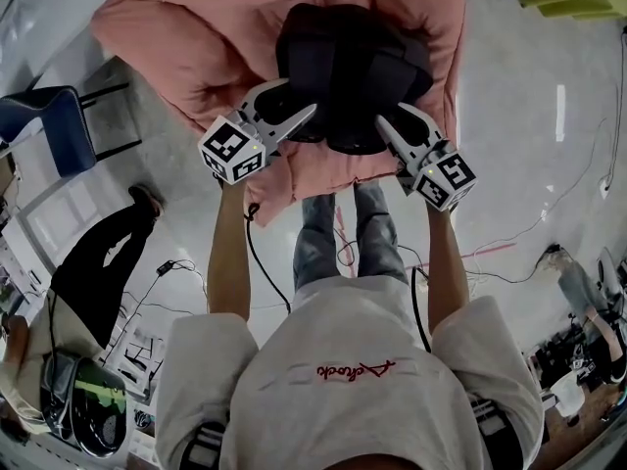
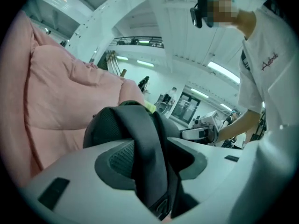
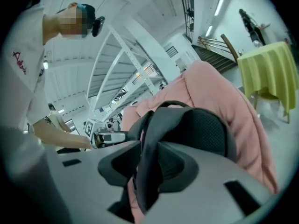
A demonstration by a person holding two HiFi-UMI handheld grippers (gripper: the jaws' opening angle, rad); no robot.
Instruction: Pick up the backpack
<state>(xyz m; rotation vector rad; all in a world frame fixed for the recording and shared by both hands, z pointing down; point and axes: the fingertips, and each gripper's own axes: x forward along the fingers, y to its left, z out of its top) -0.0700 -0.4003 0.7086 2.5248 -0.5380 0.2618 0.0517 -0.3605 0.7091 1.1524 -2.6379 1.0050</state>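
Observation:
The black backpack (image 1: 353, 67) lies against a big pink cushion (image 1: 196, 37). My left gripper (image 1: 310, 116) reaches its lower left side and my right gripper (image 1: 384, 125) its lower right side. In the left gripper view a dark shoulder strap (image 2: 145, 157) runs from the backpack (image 2: 107, 125) down between the jaws of the left gripper (image 2: 156, 150), which are closed on it. In the right gripper view the other strap (image 3: 145, 171) passes between the jaws of the right gripper (image 3: 149, 157) and is pinched there, with the mesh back of the backpack (image 3: 205, 129) just beyond.
A blue chair (image 1: 54, 125) stands at the left. Another person (image 1: 98, 262) in black trousers sits on the floor beside it. Cables (image 1: 343, 253) trail over the glossy floor near my feet. A table with a yellow-green cloth (image 3: 266, 69) stands behind the cushion at the right.

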